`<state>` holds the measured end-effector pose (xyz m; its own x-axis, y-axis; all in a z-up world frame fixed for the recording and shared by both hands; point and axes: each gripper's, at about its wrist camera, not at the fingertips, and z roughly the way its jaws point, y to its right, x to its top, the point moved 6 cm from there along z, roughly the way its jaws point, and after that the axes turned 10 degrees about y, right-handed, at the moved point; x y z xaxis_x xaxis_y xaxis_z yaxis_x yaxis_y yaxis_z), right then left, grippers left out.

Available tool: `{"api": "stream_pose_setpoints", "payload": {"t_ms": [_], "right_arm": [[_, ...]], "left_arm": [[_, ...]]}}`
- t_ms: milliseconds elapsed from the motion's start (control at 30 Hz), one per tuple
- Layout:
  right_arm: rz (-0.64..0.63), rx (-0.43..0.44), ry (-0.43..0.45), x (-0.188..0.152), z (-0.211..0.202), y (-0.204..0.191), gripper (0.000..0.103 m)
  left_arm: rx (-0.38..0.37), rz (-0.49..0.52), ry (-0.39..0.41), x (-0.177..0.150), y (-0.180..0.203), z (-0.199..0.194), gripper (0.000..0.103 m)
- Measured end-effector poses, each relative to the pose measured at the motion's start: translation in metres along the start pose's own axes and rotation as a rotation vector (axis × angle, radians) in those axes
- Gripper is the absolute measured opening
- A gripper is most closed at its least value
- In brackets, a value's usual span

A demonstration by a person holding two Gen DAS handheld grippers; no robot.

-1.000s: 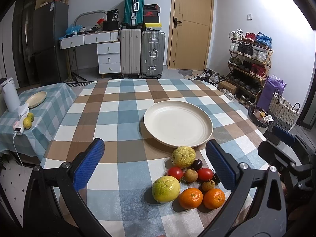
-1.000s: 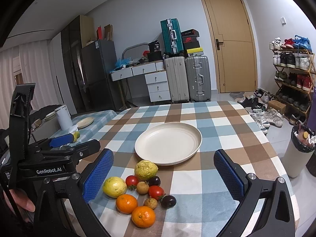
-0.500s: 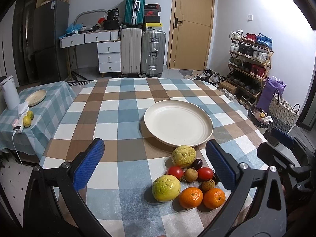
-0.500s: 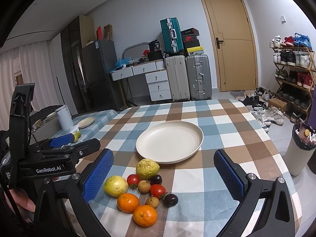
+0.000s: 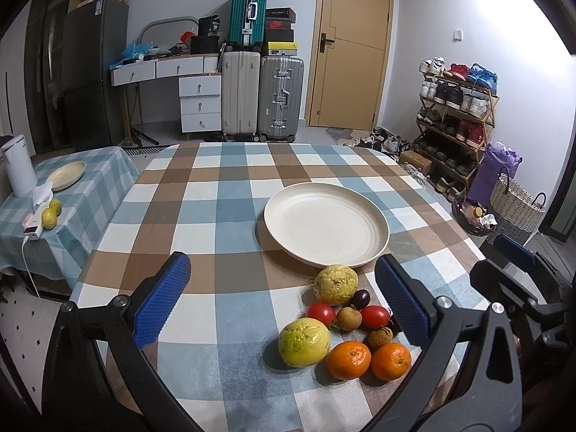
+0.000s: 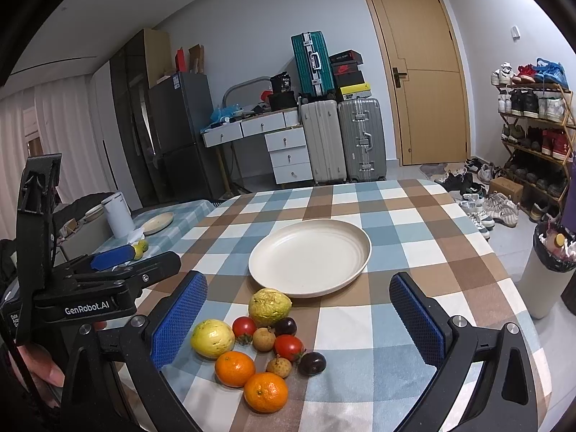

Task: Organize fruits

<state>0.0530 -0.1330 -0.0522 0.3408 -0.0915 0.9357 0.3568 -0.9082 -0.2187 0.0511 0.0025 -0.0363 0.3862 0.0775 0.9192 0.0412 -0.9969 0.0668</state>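
Grippers hover low over our checked cloth; left gripper and right gripper both gape wide, blue ribbed pads holding nothing; fruits sit clustered near the table edge, just before the round, ridged cream plate, which lies bare.

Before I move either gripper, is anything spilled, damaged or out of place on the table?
Nothing stands out. The cream plate sits flat and empty on the checked tablecloth. The fruit lies in one tight cluster in front of it: two guavas, two oranges, two tomatoes, none visibly split or leaking. Both grippers are open.
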Motion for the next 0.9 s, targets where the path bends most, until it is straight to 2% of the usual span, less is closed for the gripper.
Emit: {"api": "stream_pose_setpoints", "payload": {"t_ms": [533, 900], "right_arm": [[0.004, 0.003, -0.002, 0.0, 0.0, 0.001, 0.103], [0.02, 0.002, -0.022, -0.003, 0.007, 0.006, 0.103]], "left_arm": [[-0.009, -0.008, -0.005, -0.003, 0.003, 0.0, 0.102], [-0.092, -0.08, -0.097, -0.033, 0.009, 0.016, 0.102]]}}
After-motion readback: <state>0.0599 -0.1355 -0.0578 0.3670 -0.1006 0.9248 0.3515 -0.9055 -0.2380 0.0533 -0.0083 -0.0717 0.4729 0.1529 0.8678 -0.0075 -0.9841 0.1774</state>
